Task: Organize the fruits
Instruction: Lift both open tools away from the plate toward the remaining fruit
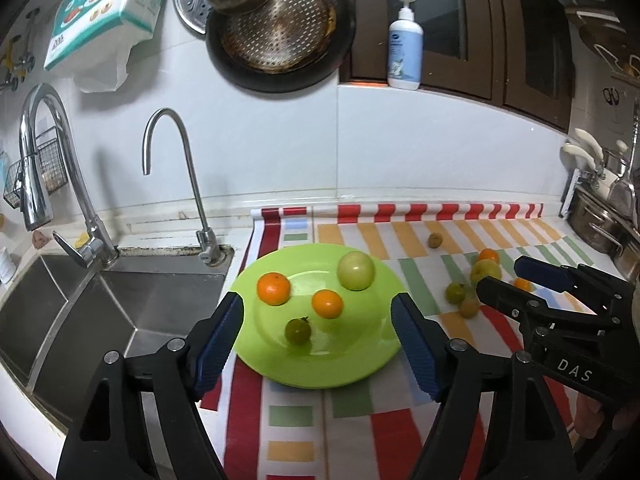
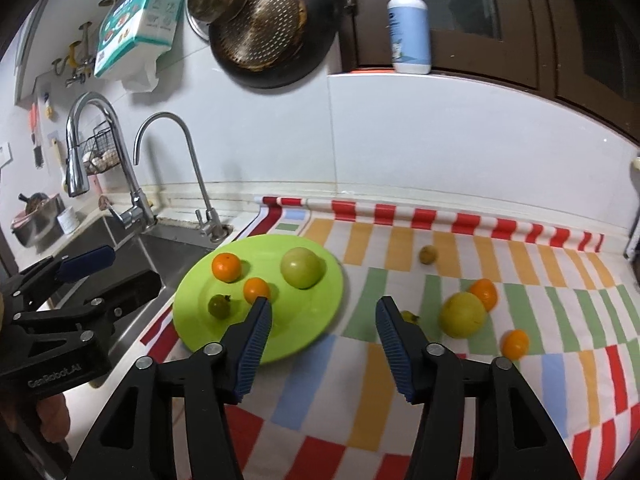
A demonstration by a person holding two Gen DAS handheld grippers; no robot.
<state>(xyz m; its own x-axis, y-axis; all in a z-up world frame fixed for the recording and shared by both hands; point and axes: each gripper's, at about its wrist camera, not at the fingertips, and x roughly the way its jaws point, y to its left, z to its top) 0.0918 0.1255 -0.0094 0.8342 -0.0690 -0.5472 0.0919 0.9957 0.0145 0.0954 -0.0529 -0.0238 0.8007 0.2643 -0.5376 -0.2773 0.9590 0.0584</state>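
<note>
Four fruits on a lime-green plate (image 1: 360, 364): two glossy orange tangerines (image 1: 273, 289), a large pale-green apple (image 1: 356, 270) at the far right of the plate, and a small dull-green fruit with a stem (image 1: 297, 330) nearest the camera. More fruit loose on the tabletop to the right of the plate: a big yellow-green apple (image 2: 462, 314) touching an orange tangerine (image 2: 485, 293) behind it, another small tangerine (image 2: 515, 344) nearer, a little brownish fruit (image 2: 428, 255) far back alone, and a yellowish fruit (image 2: 410, 316) half hidden by a gripper finger.

Left gripper (image 1: 319, 312) hanging over the near edge of the plate, jaws spread wide, nothing between the pads. Right gripper (image 2: 324, 312) over the cloth just right of the plate, jaws likewise parted and empty.

Tabletop covered by a cloth (image 2: 360, 408) checked in red, orange, green, blue and white, its far edge rolled up against the wall. Steel sink (image 1: 120, 312) left of the plate, with two curved taps behind it. White tiled wall; hung on it a dark pan (image 1: 280, 28) holding a perforated steamer tray, and a teal-and-white packet (image 1: 104, 8). White pump bottle (image 1: 405, 46) on the ledge before a dark brown window frame. Steel pots (image 1: 600, 224) at far right.
</note>
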